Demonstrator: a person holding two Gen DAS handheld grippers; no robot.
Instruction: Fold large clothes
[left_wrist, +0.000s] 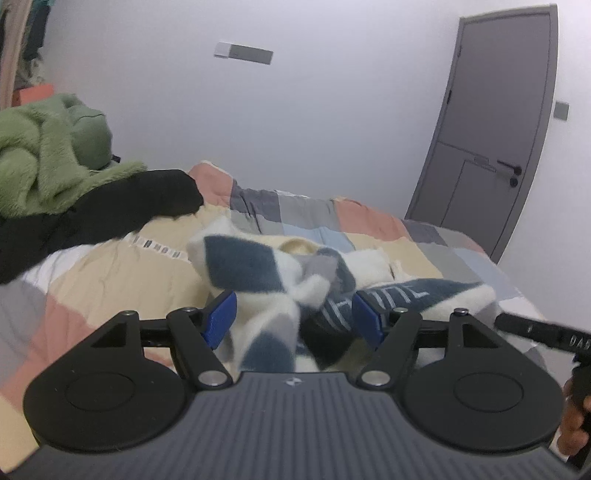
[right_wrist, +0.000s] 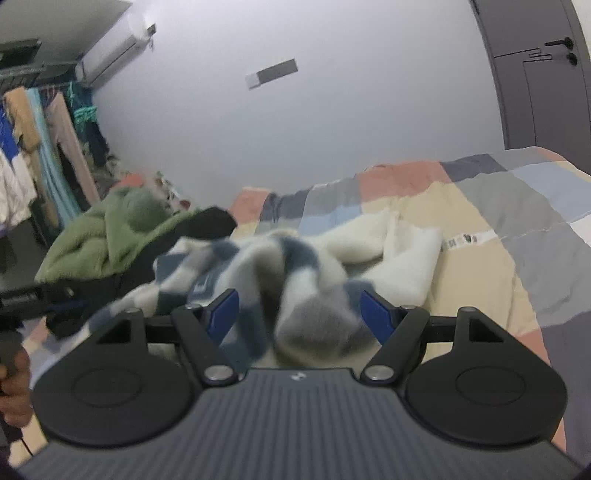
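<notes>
Quilt (left_wrist: 110, 273): patchwork, on bed | sweater (left_wrist: 258, 266) on quilt, crumpled | door (left_wrist: 491, 122) beyond | left gripper (left_wrist: 293, 317), right gripper (right_wrist: 299, 314): jaws wide, gripping nothing

Counting what is lying on the bed

Three garments are lying there: one checked fleece (left_wrist: 255, 266), one green fleece (left_wrist: 44, 155), one black garment (left_wrist: 110, 206); one quilt (left_wrist: 369, 221) is lying beneath them.

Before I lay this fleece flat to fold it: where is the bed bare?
Bare quilt lies right of the checked fleece, toward the door. A smaller beige patch sits between the fleece and the black garment. The left is crowded by the green fleece.
</notes>
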